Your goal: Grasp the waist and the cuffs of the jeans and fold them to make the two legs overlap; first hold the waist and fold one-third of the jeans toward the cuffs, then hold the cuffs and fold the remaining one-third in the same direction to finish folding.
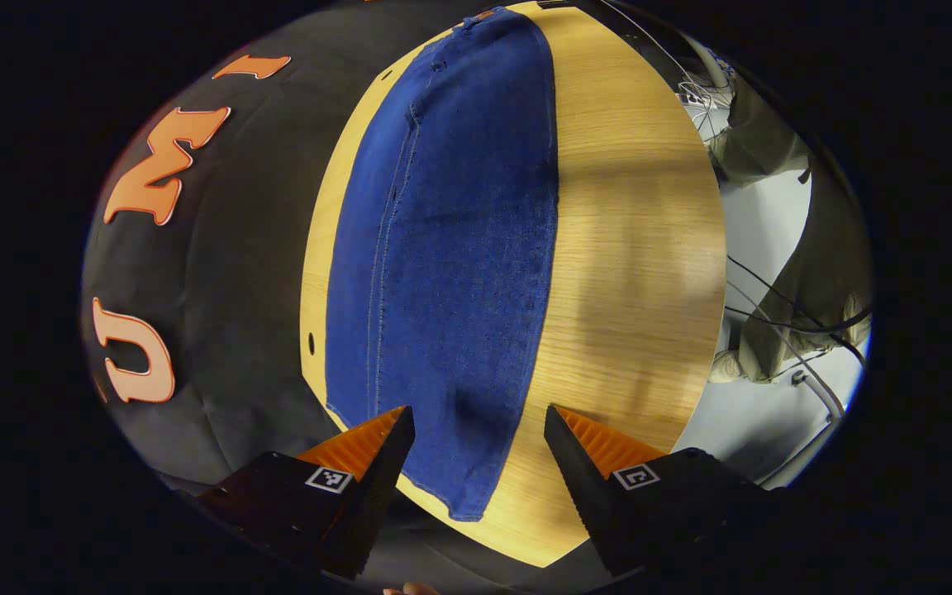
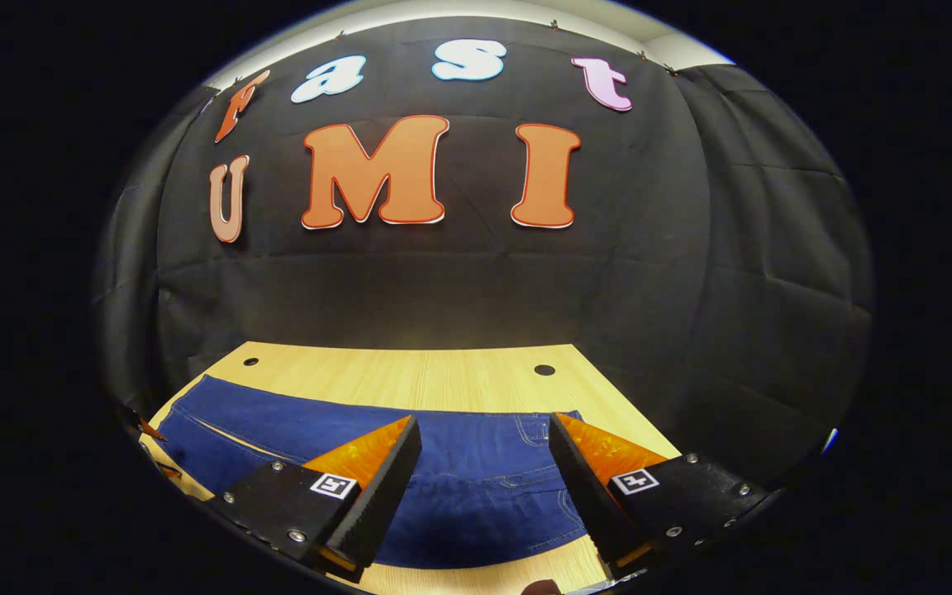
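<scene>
Left gripper view looks down the length of the table [image 1: 633, 248], a pale wood top that runs from the near edge away to the far end. On it the jeans [image 1: 451, 248] lie flat as one long dark blue strip, the two legs already overlapping, stretched along the table's length. A stitched seam runs down the strip near its left edge. The jeans sit toward the wall side of the table, with a narrow band of bare wood on their left and a wide bare band on their right. The cuff end is nearest this camera, close to the table's near edge; the waist end is at the far end. Off the table's right edge, cables [image 1: 782, 306] trail over a light floor.

The left gripper [image 1: 480, 417] hangs above the cuff end with its fingers spread wide, nothing between them; the cuff shows in the gap.

Right gripper view faces the black wall across the table [image 2: 410, 372], where two small round holes [image 2: 544, 369] sit near the far edge. The waist end of the jeans [image 2: 476, 487], with pocket stitching, lies just under the camera. The right gripper [image 2: 484, 430] is held over the waist, fingers spread apart and gripping nothing.
</scene>
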